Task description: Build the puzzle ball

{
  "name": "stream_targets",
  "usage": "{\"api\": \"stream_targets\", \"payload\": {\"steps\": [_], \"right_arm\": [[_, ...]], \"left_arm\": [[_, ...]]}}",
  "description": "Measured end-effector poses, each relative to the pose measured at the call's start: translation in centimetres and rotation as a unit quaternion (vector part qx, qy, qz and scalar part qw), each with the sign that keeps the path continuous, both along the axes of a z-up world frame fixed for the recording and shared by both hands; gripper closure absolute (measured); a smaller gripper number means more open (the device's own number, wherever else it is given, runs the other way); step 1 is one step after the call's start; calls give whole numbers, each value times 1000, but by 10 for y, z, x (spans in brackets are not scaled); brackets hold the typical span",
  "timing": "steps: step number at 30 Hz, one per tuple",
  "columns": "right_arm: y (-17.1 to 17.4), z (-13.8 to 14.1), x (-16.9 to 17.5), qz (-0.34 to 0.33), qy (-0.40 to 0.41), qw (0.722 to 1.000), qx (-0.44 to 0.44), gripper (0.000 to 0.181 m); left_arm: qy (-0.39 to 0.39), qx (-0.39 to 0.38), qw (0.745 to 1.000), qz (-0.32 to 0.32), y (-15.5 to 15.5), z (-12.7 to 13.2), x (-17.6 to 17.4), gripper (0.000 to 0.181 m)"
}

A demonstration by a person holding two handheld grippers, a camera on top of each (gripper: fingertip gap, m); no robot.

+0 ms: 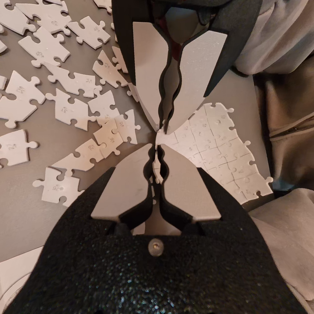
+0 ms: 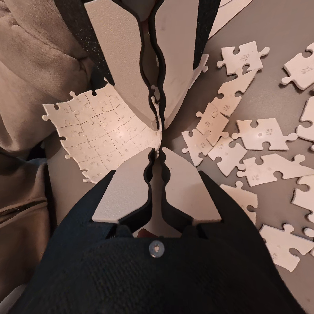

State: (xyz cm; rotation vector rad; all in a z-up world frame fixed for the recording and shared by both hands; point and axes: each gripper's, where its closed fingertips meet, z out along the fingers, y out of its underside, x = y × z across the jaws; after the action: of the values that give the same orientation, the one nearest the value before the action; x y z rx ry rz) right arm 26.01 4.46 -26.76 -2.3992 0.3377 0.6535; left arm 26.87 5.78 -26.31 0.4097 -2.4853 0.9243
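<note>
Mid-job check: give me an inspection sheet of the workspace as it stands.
Surface: grey table, mostly covered.
Job's things: curved shell of joined white pieces, held at its edge by both tools; short chain of joined pieces beside it.
Clutter: loose pieces scattered flat, some overlapping.
Grippers: left tool and right tool meet tip to tip on the shell's rim, both shut.
Cables: nothing seen.
Surroundings: person's beige clothing close behind the shell; white sheet at the table's far edge.

Matt white puzzle pieces (image 1: 68, 108), smooth grey table (image 1: 25, 212)
</note>
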Motion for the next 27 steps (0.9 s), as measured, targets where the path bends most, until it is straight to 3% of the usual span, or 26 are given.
{"api": "stream_targets", "payload": {"steps": [11,27], "right_arm": [[0,3,1,22,-23,999,13,176],[-1,6,12,-23,-6,1000,21,168]], "left_arm": [[-47,-2,999,-17,0,2,3,179],[-56,1,998,-18,0,0,4,179]]}}
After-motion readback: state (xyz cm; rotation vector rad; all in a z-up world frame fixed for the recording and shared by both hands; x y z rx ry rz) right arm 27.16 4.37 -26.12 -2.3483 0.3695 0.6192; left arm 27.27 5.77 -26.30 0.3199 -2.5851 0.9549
